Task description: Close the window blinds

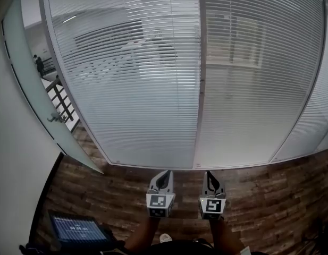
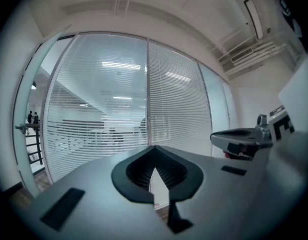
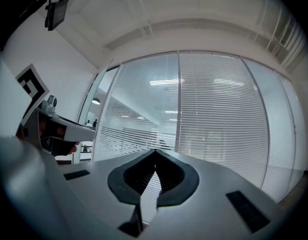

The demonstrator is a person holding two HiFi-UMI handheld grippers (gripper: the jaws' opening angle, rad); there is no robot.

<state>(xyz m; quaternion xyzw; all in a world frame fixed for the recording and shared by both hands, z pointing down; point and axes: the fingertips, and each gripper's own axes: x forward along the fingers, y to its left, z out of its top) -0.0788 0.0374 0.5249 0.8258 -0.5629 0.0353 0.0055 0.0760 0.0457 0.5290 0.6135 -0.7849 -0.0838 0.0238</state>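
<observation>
White slatted blinds hang behind a glass wall in two panels, a left panel [image 1: 126,73] and a right panel [image 1: 259,73]. The left panel's slats let the room behind show through in bands; the right panel looks more even. Both grippers are held level, side by side, over the floor a short way from the glass. My left gripper [image 1: 164,175] has its tips together and holds nothing, as the left gripper view [image 2: 154,149] confirms. My right gripper [image 1: 210,175] is likewise shut and holds nothing [image 3: 155,152]. Neither touches the blinds. No cord or wand is visible.
A frosted glass door [image 1: 25,89] stands ajar at the left, with a handle [image 1: 56,118] and a railing beyond. A tablet [image 1: 76,230] with a lit screen sits at the lower left. Dark wood floor [image 1: 259,195] runs up to the glass wall. A vertical frame post [image 1: 200,73] divides the panels.
</observation>
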